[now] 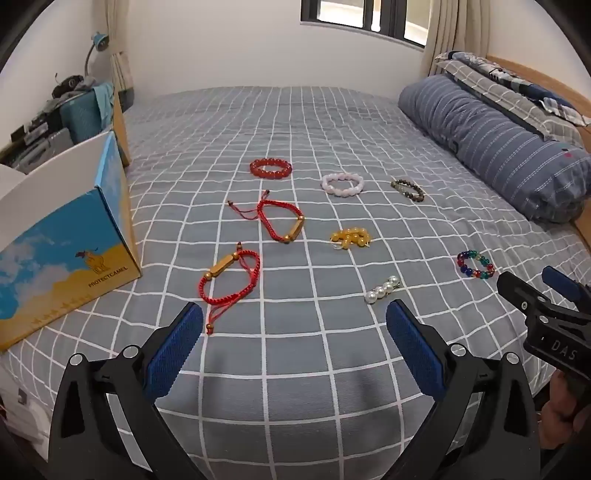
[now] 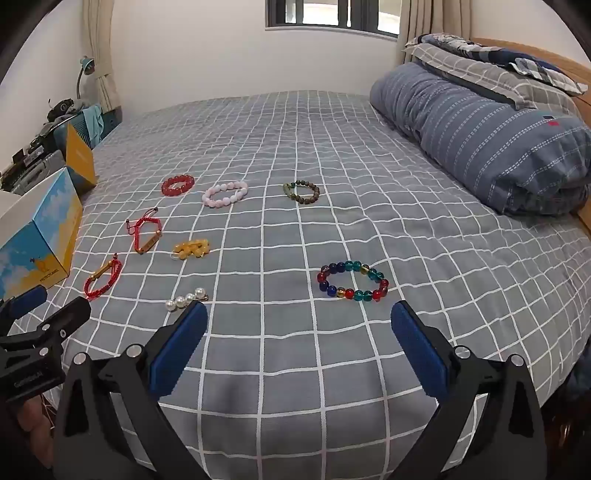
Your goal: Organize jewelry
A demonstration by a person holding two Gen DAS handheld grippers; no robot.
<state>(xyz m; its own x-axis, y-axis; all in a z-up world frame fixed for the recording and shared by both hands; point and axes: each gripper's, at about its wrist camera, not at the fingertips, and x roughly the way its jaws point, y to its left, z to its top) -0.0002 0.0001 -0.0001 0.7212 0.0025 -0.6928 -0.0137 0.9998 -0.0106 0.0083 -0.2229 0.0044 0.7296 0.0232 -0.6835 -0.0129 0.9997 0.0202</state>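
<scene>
Several pieces of jewelry lie on a grey checked bed point(image 1: 295, 369): two red cord bracelets point(image 1: 229, 280) point(image 1: 280, 219), a red bead bracelet point(image 1: 270, 168), a pink bead bracelet point(image 1: 342, 184), a dark bead bracelet point(image 1: 408, 189), a yellow bead bracelet point(image 1: 350, 235), a pearl clip point(image 1: 382, 289) and a multicolour bead bracelet point(image 2: 352, 281). An open blue and yellow box point(image 1: 62, 254) stands at the left. My left gripper point(image 1: 295, 332) is open and empty, just short of the nearer red cord bracelet. My right gripper point(image 2: 299, 328) is open and empty, just short of the multicolour bracelet.
A rolled striped duvet point(image 2: 491, 140) and pillows point(image 2: 480, 62) lie along the right side by the wooden headboard. Cluttered cases and a lamp point(image 1: 98, 46) stand beyond the bed's left edge. A window point(image 1: 362, 18) is in the far wall.
</scene>
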